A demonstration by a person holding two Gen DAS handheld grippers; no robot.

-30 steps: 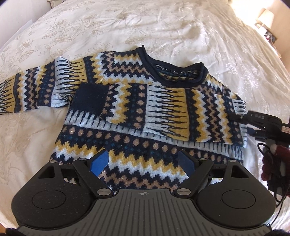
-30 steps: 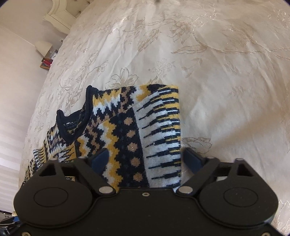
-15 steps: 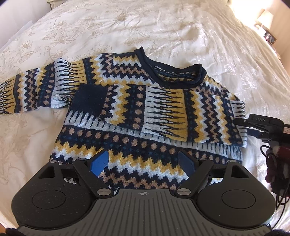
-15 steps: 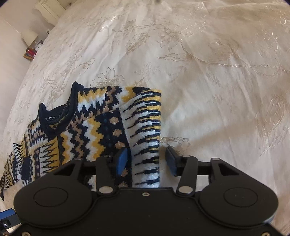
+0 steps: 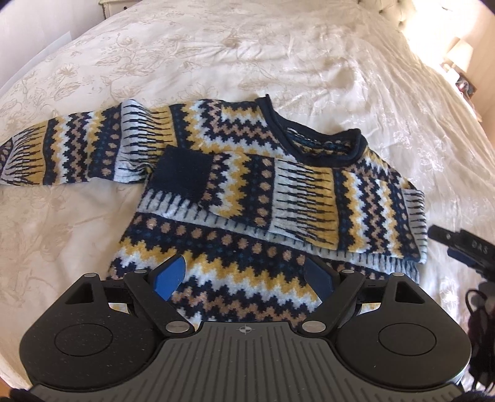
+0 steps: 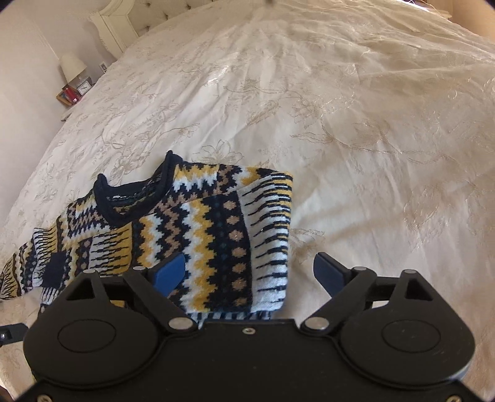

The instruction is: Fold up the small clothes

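Note:
A small knitted sweater with navy, yellow, white and tan zigzags lies flat on the bed. One sleeve is folded across the chest, its navy cuff near the middle. The other sleeve stretches out to the left. My left gripper is open and empty above the sweater's hem. My right gripper is open and empty above the folded shoulder edge of the sweater. Its body also shows at the right edge of the left wrist view.
A cream floral bedspread covers the whole bed. A bedside table with a lamp and a clock stands beyond the far edge. A white headboard shows at the back.
My right gripper narrowed its jaws over the folded shoulder half a second ago, then opened wide and drew back a little. My left gripper moved slightly back from the sweater.

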